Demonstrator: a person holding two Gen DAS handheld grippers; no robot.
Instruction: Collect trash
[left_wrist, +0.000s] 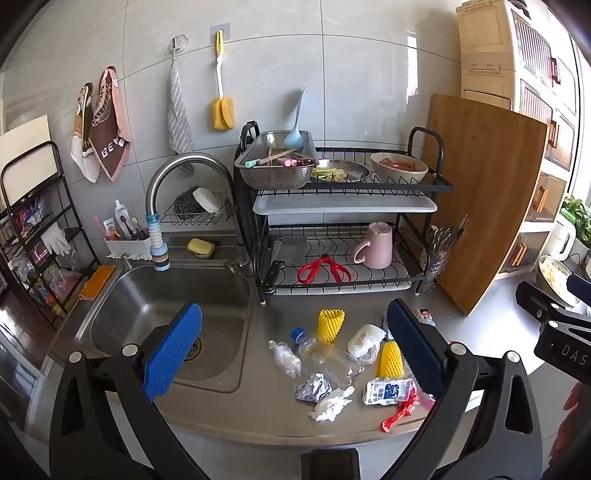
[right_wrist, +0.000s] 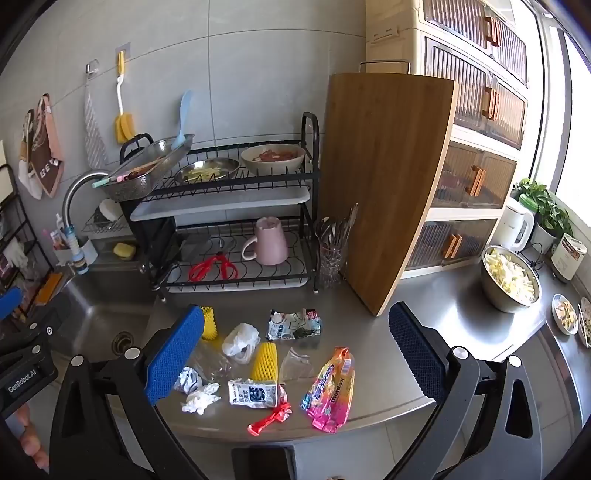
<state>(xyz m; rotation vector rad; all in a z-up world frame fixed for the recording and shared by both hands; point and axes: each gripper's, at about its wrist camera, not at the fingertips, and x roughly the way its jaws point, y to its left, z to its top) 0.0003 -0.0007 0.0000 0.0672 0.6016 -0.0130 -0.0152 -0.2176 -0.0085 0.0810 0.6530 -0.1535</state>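
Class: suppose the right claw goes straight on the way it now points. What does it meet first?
Probably the yellow foam net or the clear wrapper beside it, in the trash on the steel counter. The right claw is open; depth is uncertain.

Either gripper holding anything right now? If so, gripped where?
Nothing held. Left gripper and right gripper are both open above the trash, touching none.

**Bright daylight, heavy fisheye bend**

You get strong daylight from the window (right_wrist: 576, 122) on the right, blown out to white. It glares on the wall tiles (left_wrist: 369, 74) and sheens the steel counter (right_wrist: 443, 306). Both views are sharp at centre; straight lines bow outward, and the corners fall into black vignette
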